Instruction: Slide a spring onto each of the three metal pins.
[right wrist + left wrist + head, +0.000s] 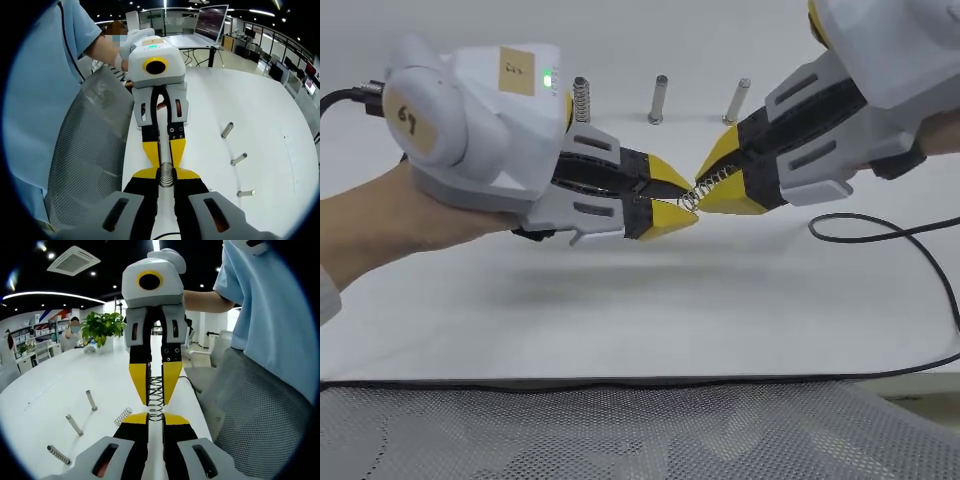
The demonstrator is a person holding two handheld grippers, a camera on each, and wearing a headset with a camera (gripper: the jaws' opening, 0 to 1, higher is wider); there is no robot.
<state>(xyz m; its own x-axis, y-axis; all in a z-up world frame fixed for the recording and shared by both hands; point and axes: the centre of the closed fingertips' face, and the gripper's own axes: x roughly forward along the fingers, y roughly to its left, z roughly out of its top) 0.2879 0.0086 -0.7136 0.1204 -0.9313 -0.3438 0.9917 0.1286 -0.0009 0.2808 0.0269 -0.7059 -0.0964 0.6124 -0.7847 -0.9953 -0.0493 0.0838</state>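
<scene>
Spring held above bench: left gripper clenched on one end, right gripper clenched on other end.

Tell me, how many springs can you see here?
3. The first spring sits on the end pin; a second spring is pinched between the left gripper and right gripper; a loose spring lies on the table. More may be hidden.
</scene>
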